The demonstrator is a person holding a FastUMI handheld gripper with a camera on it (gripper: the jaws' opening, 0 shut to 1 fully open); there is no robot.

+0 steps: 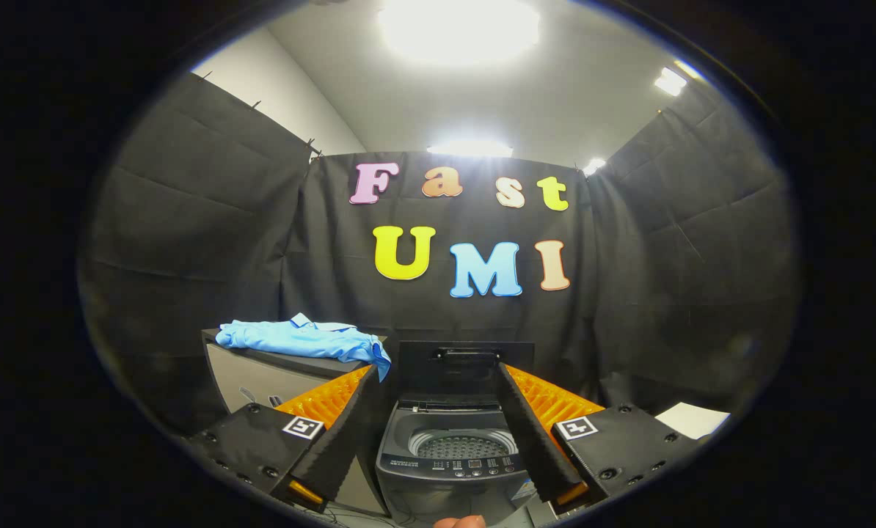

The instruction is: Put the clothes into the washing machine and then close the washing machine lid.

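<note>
Gripper view: claw wide open, washer dead ahead, shirt off to the side

Washing machine [449, 455] sits just ahead between the two fingers, its lid [466, 367] standing up and the drum open. Left of it there's a grey bench [262, 374] with the blue clothes [302, 339] crumpled on top, beyond the left finger and well apart from it. Claw [438, 440] is spread, holding nothing.
</note>
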